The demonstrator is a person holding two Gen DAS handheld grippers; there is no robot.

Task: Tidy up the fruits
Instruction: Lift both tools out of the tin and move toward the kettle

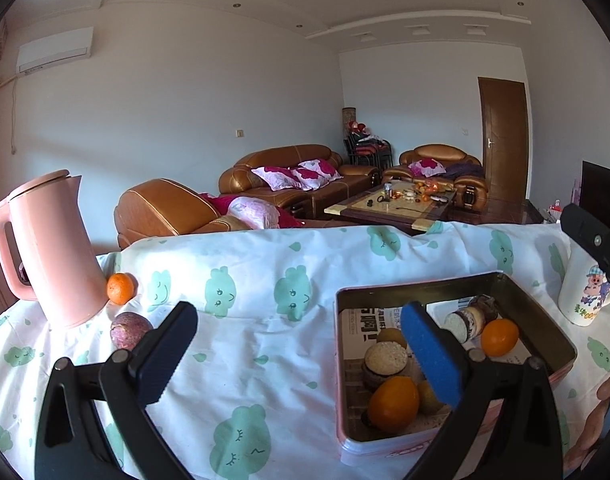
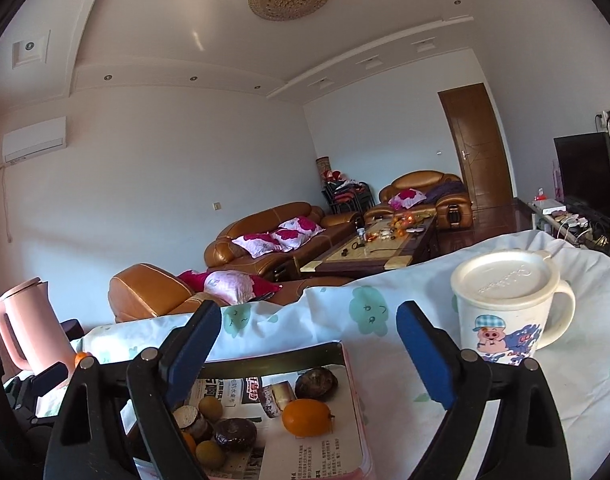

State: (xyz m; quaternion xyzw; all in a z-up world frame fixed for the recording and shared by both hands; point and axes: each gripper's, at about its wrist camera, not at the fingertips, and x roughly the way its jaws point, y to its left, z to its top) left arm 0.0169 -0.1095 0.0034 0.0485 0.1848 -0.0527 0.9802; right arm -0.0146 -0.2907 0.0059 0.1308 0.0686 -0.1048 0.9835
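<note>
A pink tin box [image 1: 545, 322] lined with newspaper holds several fruits, among them an orange fruit [image 1: 393, 403], another orange one [image 1: 499, 337] and dark cut pieces [image 1: 385, 360]. Outside it, a tangerine [image 1: 121, 288] and a purple passion fruit [image 1: 130, 330] lie by the pink kettle [image 1: 49, 252]. My left gripper [image 1: 301, 354] is open and empty above the cloth, left of the box. My right gripper [image 2: 309, 360] is open and empty over the box [image 2: 355, 392]; an orange fruit [image 2: 307, 417] lies below it.
A white lidded mug with a pig cartoon [image 2: 505, 308] stands right of the box; it also shows in the left wrist view [image 1: 585, 294]. The table carries a white cloth with green prints [image 1: 265, 320]. Sofas and a coffee table lie beyond.
</note>
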